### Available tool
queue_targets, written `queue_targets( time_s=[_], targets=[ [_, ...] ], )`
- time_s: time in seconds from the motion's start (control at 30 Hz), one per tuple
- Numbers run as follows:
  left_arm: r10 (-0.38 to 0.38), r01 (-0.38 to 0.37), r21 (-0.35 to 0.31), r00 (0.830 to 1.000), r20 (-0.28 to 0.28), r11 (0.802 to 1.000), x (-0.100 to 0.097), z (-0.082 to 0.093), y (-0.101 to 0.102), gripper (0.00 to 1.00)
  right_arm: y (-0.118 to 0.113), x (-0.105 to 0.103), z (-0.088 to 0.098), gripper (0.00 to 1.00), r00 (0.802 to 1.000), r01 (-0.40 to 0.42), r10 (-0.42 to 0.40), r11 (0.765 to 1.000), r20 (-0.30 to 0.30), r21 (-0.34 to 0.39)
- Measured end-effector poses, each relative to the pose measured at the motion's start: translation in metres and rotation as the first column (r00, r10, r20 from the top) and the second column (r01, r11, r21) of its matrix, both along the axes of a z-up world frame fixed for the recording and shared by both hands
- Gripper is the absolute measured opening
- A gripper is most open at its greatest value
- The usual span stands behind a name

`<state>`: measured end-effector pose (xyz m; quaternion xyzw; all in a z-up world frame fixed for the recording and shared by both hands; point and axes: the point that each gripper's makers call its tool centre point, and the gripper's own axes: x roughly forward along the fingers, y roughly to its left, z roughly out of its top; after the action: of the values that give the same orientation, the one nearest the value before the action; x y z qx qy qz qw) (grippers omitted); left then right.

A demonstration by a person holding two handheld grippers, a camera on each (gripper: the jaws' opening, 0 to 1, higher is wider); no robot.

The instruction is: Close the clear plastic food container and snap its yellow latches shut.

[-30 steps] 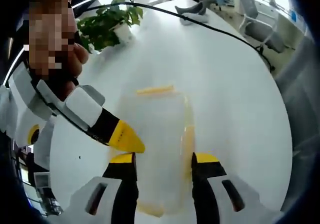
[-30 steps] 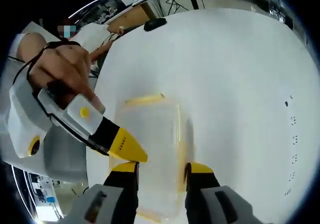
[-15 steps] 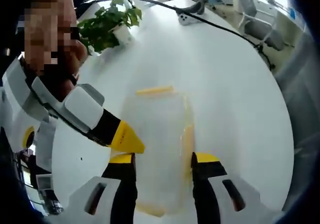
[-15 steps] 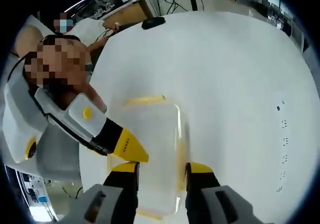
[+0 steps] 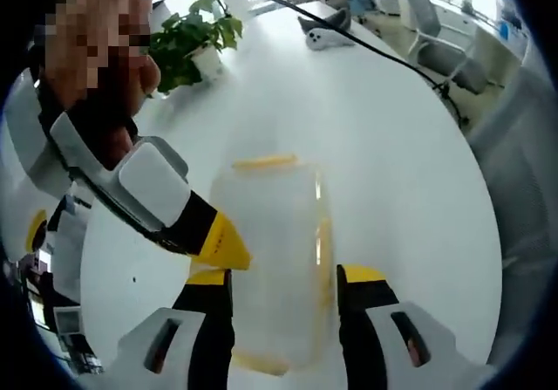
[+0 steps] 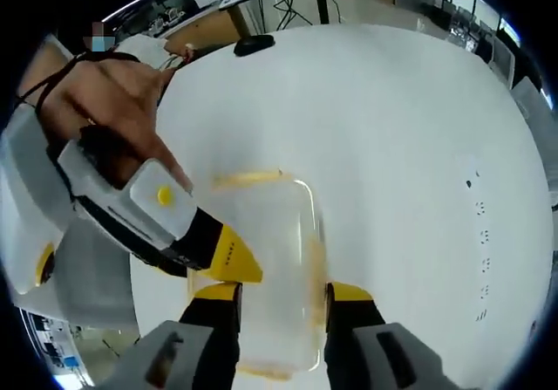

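Observation:
The clear plastic container [image 5: 270, 259] lies on the white table, its lid down. Yellow latches show at its far end [image 5: 266, 160], along its right side [image 5: 324, 250] and at its near end. My left gripper [image 5: 283, 277] straddles it, one jaw against each long side. The other gripper's yellow tip [image 5: 222, 240], held by a hand, rests on the container's left rim. In the right gripper view the same container [image 6: 266, 259] sits between my right gripper [image 6: 272, 292] jaws, a yellow latch [image 6: 248, 179] at its far end. The other gripper's tip [image 6: 235, 266] touches its left rim.
A potted plant [image 5: 187, 45] and a dark cable [image 5: 384, 54] lie on the far part of the table [image 5: 392, 163]. Office chairs stand beyond it. In the right gripper view a dark object [image 6: 255, 45] sits at the table's far edge, and small marks dot the table's right side [image 6: 479, 233].
Both cameras have shifted slightly. The container and both grippers keep the same places relative to one another, and the jaw gaps are unchanged.

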<state>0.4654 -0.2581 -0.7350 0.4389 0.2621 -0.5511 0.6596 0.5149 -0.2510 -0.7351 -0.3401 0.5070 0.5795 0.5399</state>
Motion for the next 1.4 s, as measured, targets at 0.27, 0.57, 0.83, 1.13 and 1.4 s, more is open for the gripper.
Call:
queue_targets(
  time_s=[0.27, 0.57, 0.83, 1.13, 1.4],
  targets=[
    [-0.003, 0.002, -0.022, 1.0, -0.017, 1.0, 0.002, 0.01, 0.002, 0.5, 0.0, 0.003, 0.01, 0.41, 0.999, 0.047, -0.048, 0.998, 0.014, 0.031],
    [-0.008, 0.008, -0.009, 0.999, -0.051, 1.0, 0.001, 0.009, 0.011, 0.56, -0.004, -0.002, 0.018, 0.48, 0.998, 0.02, -0.023, 0.998, 0.054, 0.057],
    [-0.004, 0.003, -0.022, 0.999, -0.032, 1.0, 0.011, 0.015, 0.017, 0.55, -0.017, -0.009, 0.021, 0.51, 0.996, -0.013, 0.009, 0.999, 0.089, 0.047],
    [-0.032, 0.033, 0.021, 0.999, -0.039, 0.999, 0.013, 0.008, 0.023, 0.62, -0.032, -0.02, 0.017, 0.56, 0.994, -0.011, 0.008, 0.999, 0.112, 0.032],
    [-0.018, 0.019, 0.041, 0.999, -0.034, 0.999, 0.022, 0.005, 0.027, 0.71, -0.039, -0.027, 0.015, 0.65, 0.987, -0.012, 0.005, 0.999, 0.161, 0.043]
  ],
)
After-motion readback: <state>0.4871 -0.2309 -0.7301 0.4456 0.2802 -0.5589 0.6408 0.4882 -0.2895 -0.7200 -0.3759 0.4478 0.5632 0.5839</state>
